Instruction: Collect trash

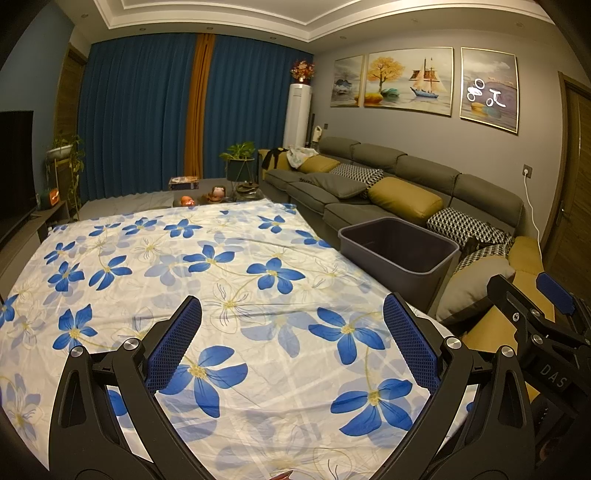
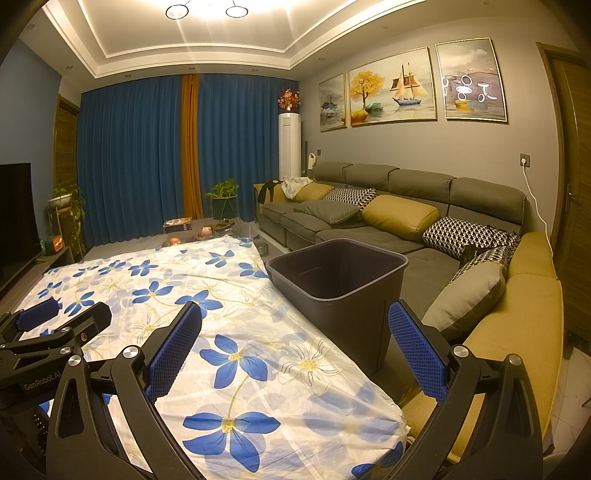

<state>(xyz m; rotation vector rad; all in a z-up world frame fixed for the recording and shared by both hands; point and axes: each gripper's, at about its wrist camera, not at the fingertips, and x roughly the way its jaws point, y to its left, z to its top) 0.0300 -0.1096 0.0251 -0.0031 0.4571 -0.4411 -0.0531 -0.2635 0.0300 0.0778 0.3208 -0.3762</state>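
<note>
Two tools, left tool (image 1: 291,332) and right tool (image 2: 295,332), both spread empty above one flowered cloth (image 1: 221,258) beside one bin (image 2: 340,280).

The room is dim and looks yellow, lit by the round ceiling lamps (image 2: 207,11) that shine very bright and white. Their light makes white glare spots on the right picture (image 2: 471,83) on the wall. The corners go black, and straight lines bend near the edges.

One dark bin (image 2: 338,284), one flowered cloth (image 2: 236,332), three wall paintings (image 2: 391,88), two potted plants (image 2: 221,195).
</note>
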